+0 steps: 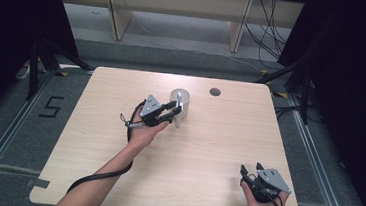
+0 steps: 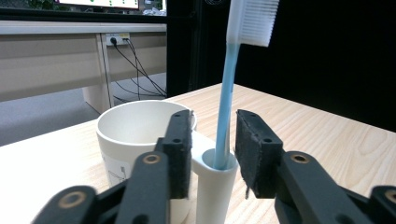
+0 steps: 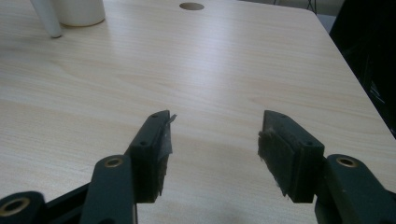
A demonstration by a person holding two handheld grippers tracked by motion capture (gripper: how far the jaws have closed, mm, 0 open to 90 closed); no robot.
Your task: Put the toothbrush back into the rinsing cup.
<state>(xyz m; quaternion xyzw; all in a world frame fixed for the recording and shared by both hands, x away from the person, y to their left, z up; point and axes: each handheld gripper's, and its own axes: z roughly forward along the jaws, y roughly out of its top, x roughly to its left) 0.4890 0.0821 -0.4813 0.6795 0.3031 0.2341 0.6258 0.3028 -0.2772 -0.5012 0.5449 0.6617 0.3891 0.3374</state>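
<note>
A pale wooden bench [image 1: 114, 177] stands on grey floor before dark curtains. In the high view, the left gripper [image 1: 172, 113] sits beside a white cup [image 1: 181, 102] mid-bench; the right gripper [image 1: 252, 170] rests near the front right corner. In the left gripper view, a blue toothbrush [image 2: 229, 88] stands upright in a narrow white holder [image 2: 215, 186], bristles up, between parted jaws not pressing on it. In the right gripper view, the jaws are wide apart over bare wood.

Past our left jaws, behind the work, we see pale wooden furniture legs [image 2: 100, 70] with a wall socket [image 2: 117, 38] and dark cables [image 2: 135, 70]. Beyond our right jaws, a round hole [image 3: 192, 6] pierces the table [image 3: 233, 70].
</note>
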